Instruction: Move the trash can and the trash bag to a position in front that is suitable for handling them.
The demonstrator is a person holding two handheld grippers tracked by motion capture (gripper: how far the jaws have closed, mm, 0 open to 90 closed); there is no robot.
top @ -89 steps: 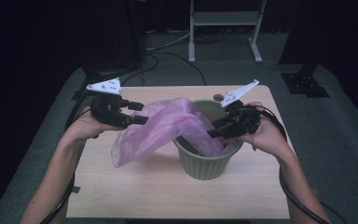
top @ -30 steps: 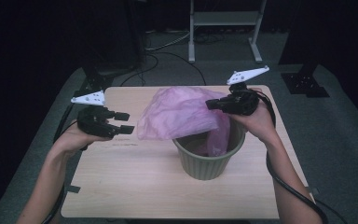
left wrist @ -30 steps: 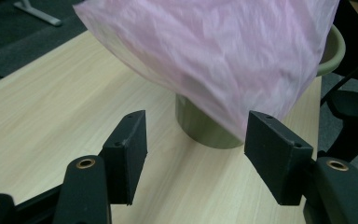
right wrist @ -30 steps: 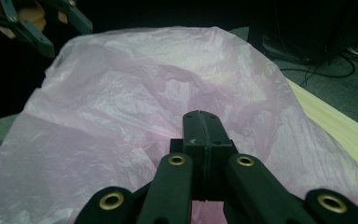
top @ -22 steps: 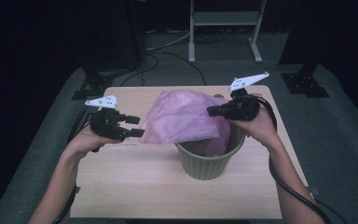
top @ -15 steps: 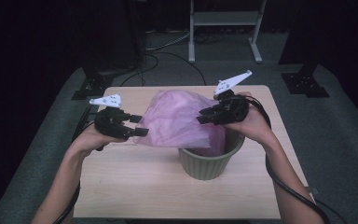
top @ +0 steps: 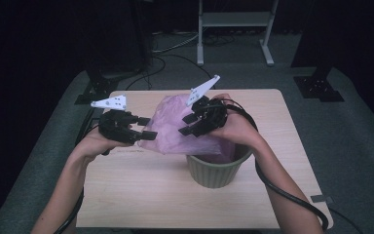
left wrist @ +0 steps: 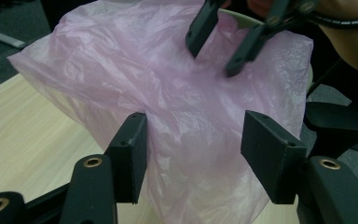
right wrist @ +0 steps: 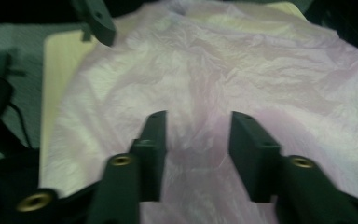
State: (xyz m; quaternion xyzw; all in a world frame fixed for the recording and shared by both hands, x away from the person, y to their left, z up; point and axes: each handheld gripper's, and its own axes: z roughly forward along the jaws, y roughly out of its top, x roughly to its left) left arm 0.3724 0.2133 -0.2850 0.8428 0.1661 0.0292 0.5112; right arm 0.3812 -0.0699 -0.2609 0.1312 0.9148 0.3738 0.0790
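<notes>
1. Left gripper [top: 143, 127] holds its jaws apart around the pink bag's [top: 170, 126] edge.
2. Right gripper [top: 187, 126], jaws just opened, hangs over the bag.
3. The bag drapes from the green pot [top: 217, 170] onto the table [top: 282, 146].

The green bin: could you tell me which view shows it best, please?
The high view: the green bin stands whole on the table, with the pink bag spilling out. The left gripper view catches just a rim sliver; the right gripper view, bag.
</notes>
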